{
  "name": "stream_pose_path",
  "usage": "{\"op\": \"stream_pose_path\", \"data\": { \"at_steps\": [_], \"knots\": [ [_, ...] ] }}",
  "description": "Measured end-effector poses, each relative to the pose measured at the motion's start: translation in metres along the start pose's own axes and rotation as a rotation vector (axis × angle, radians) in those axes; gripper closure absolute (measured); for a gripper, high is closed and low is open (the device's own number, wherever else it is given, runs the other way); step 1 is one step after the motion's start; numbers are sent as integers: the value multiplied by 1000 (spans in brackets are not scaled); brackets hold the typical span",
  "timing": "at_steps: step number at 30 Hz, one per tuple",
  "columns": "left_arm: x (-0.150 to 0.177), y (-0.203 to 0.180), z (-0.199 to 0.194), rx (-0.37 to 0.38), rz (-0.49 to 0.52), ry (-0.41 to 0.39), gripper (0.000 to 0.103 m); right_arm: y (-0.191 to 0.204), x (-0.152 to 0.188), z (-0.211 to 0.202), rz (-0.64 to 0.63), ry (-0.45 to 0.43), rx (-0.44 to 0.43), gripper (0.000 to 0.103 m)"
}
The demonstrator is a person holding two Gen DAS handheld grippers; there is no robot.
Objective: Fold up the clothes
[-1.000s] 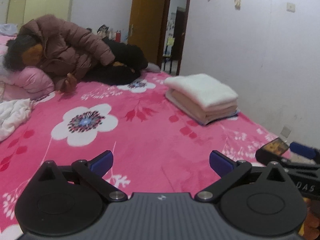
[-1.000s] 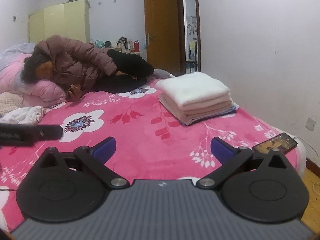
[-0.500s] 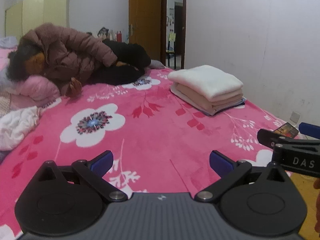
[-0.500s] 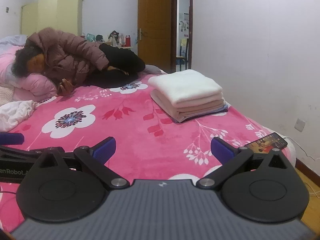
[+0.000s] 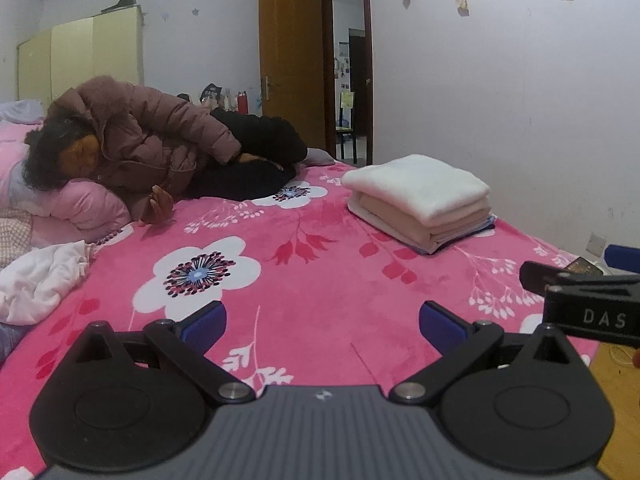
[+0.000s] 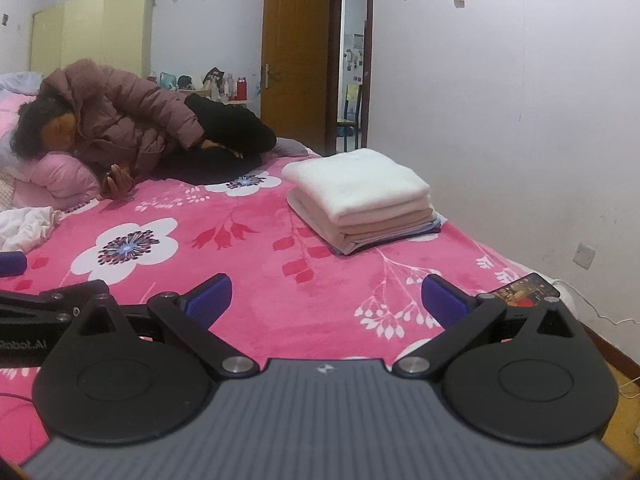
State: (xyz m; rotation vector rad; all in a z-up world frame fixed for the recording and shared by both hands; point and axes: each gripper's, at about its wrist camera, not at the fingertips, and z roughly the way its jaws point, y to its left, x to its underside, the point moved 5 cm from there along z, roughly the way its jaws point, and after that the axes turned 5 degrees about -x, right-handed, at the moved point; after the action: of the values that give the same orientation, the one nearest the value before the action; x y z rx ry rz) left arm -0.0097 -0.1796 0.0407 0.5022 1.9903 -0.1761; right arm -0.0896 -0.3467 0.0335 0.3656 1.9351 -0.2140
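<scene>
Pink blanket [image 5: 320, 300]: one folded stack [image 5: 420, 200], one crumpled garment [image 5: 36, 280]; both tools spread.

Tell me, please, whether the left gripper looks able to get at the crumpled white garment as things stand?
Probably yes: the left gripper is open and holds nothing, and only bare pink blanket lies between it and the white garment.

Home bedroom, pink floral bed [image 5: 320, 288], yellow wardrobe [image 5: 80, 60], wooden door [image 6: 294, 52], probably toiletries on a far shelf
</scene>
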Motion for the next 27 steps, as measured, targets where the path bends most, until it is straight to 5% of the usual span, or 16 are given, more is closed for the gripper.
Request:
{"op": "stream_pose_path", "data": {
  "at_steps": [27],
  "knots": [
    [-6, 20, 8, 47, -105, 55, 0, 13, -15, 18, -35, 125, 62, 1]
  ]
}}
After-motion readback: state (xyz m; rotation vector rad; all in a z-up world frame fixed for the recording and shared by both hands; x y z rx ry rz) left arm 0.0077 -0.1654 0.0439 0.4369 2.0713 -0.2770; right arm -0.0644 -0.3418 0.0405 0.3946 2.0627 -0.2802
